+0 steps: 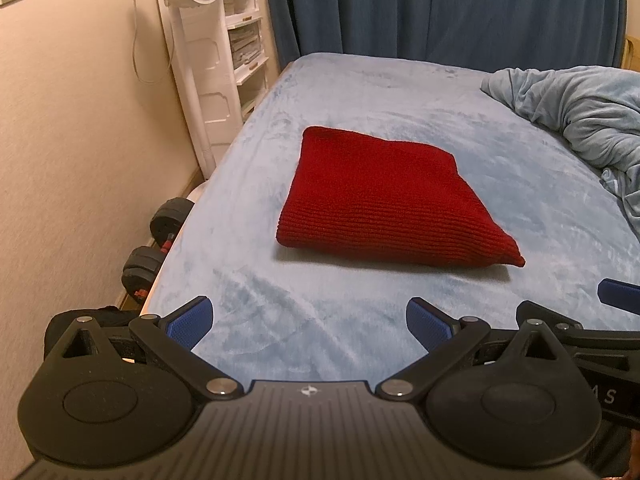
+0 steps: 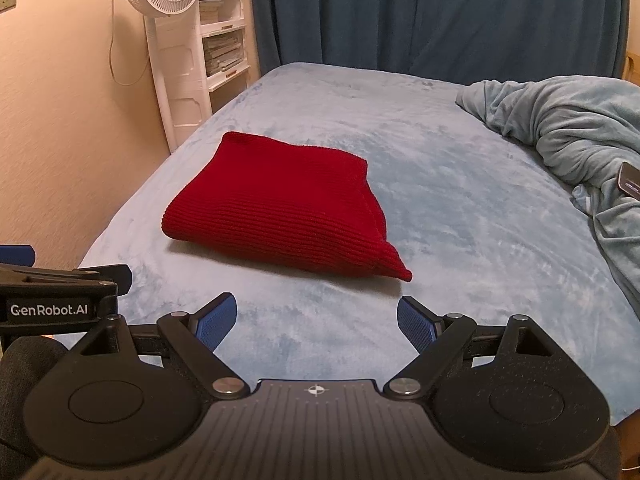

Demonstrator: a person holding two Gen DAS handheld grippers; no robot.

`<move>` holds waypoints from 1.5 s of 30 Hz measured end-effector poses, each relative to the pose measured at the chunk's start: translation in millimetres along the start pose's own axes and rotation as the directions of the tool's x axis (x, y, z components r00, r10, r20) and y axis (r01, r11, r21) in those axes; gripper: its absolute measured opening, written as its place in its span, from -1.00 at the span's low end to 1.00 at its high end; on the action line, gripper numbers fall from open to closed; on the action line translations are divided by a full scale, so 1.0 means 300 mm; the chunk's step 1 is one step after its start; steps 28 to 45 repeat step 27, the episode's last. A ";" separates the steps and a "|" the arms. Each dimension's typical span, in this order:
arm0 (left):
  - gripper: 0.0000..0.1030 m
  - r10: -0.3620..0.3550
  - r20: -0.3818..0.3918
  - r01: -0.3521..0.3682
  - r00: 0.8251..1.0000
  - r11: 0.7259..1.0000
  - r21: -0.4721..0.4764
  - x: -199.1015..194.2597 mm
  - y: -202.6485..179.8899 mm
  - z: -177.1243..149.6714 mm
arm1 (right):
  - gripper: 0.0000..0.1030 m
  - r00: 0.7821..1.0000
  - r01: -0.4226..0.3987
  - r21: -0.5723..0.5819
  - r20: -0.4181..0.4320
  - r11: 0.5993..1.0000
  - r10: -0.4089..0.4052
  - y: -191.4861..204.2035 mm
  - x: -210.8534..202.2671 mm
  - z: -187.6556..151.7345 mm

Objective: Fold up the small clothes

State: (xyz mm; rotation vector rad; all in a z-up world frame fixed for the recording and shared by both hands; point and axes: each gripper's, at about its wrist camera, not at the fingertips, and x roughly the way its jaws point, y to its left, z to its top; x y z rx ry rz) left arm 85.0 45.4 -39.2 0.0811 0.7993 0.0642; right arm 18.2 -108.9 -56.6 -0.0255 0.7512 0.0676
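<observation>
A red knitted garment (image 1: 384,204) lies folded into a thick rectangle on the light blue bed (image 1: 360,92); it also shows in the right wrist view (image 2: 280,208). My left gripper (image 1: 310,324) is open and empty, held above the bed's near edge, short of the garment. My right gripper (image 2: 316,320) is open and empty, likewise short of the garment and to its right. The right gripper's blue fingertip shows at the right edge of the left wrist view (image 1: 618,294). The left gripper's body shows at the left of the right wrist view (image 2: 56,296).
A crumpled light blue blanket (image 2: 572,128) lies at the bed's right, with a dark flat object (image 2: 630,180) on it. A white fan (image 1: 192,60) and shelves (image 1: 244,40) stand by the left wall. Dumbbells (image 1: 156,248) lie on the floor. Dark blue curtains (image 2: 440,12) hang behind.
</observation>
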 end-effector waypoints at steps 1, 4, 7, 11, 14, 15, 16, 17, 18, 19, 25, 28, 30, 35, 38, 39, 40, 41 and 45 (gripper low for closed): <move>0.99 0.000 -0.001 0.000 1.000 1.000 -0.001 0.000 0.000 0.000 | 0.71 1.000 -0.001 0.000 -0.002 1.000 0.001 0.001 0.001 -0.003; 0.99 0.002 -0.002 -0.002 1.000 1.000 0.000 0.002 -0.001 0.000 | 0.71 1.000 -0.004 0.000 -0.003 1.000 0.004 0.000 0.000 -0.005; 0.99 0.002 -0.003 -0.002 1.000 1.000 0.002 0.004 -0.003 0.000 | 0.71 1.000 -0.005 0.002 -0.006 1.000 0.005 -0.001 0.002 -0.007; 0.99 0.002 -0.010 -0.002 1.000 1.000 0.001 0.012 0.001 -0.002 | 0.71 1.000 -0.006 0.001 -0.008 1.000 0.006 0.001 0.004 -0.007; 0.99 0.006 -0.013 -0.006 1.000 1.000 0.006 0.017 0.003 -0.007 | 0.71 1.000 -0.009 -0.001 -0.010 1.000 0.009 0.002 0.006 -0.010; 0.99 0.007 -0.014 -0.007 1.000 1.000 0.006 0.018 0.004 -0.008 | 0.71 1.000 -0.011 -0.001 -0.011 1.000 0.011 0.004 0.007 -0.012; 0.99 0.009 -0.015 -0.008 1.000 1.000 0.006 0.020 0.004 -0.008 | 0.71 1.000 -0.012 -0.001 -0.012 1.000 0.012 -0.002 0.008 -0.008; 0.99 0.010 -0.017 -0.010 1.000 1.000 0.007 0.023 0.005 -0.009 | 0.71 1.000 -0.014 -0.002 -0.013 1.000 0.014 -0.003 0.009 -0.009; 0.99 0.011 -0.019 -0.011 1.000 1.000 0.008 0.025 0.005 -0.009 | 0.71 1.000 -0.016 -0.003 -0.015 1.000 0.016 -0.001 0.010 -0.011; 0.99 0.012 -0.021 -0.012 1.000 1.000 0.008 0.027 0.004 -0.010 | 0.71 1.000 -0.017 -0.003 -0.016 1.000 0.017 -0.001 0.012 -0.010; 0.99 0.015 -0.037 -0.015 0.999 1.000 0.009 0.043 0.006 -0.011 | 0.71 0.999 -0.030 0.004 -0.025 1.000 0.030 -0.003 0.026 -0.012; 0.99 0.016 -0.050 -0.016 0.999 1.000 0.002 0.052 0.008 -0.012 | 0.72 0.999 -0.041 0.006 -0.031 0.999 0.041 -0.006 0.035 -0.012; 0.99 0.016 -0.050 -0.016 0.999 1.000 0.002 0.052 0.008 -0.012 | 0.72 0.999 -0.041 0.006 -0.031 0.999 0.041 -0.006 0.035 -0.012; 0.99 0.016 -0.050 -0.016 0.999 1.000 0.002 0.052 0.008 -0.012 | 0.72 0.999 -0.041 0.006 -0.031 0.999 0.041 -0.006 0.035 -0.012; 0.99 0.016 -0.050 -0.016 0.999 1.000 0.002 0.052 0.008 -0.012 | 0.72 0.999 -0.041 0.006 -0.031 0.999 0.041 -0.006 0.035 -0.012; 0.99 0.016 -0.050 -0.016 0.999 1.000 0.002 0.052 0.008 -0.012 | 0.72 0.999 -0.041 0.006 -0.031 0.999 0.041 -0.006 0.035 -0.012; 0.99 0.016 -0.050 -0.016 0.999 1.000 0.002 0.052 0.008 -0.012 | 0.72 0.999 -0.041 0.006 -0.031 0.999 0.041 -0.006 0.035 -0.012; 0.99 0.016 -0.050 -0.016 0.999 1.000 0.002 0.052 0.008 -0.012 | 0.72 0.999 -0.041 0.006 -0.031 0.999 0.041 -0.006 0.035 -0.012; 0.99 0.016 -0.050 -0.016 0.999 1.000 0.002 0.052 0.008 -0.012 | 0.72 0.999 -0.041 0.006 -0.031 0.999 0.041 -0.006 0.035 -0.012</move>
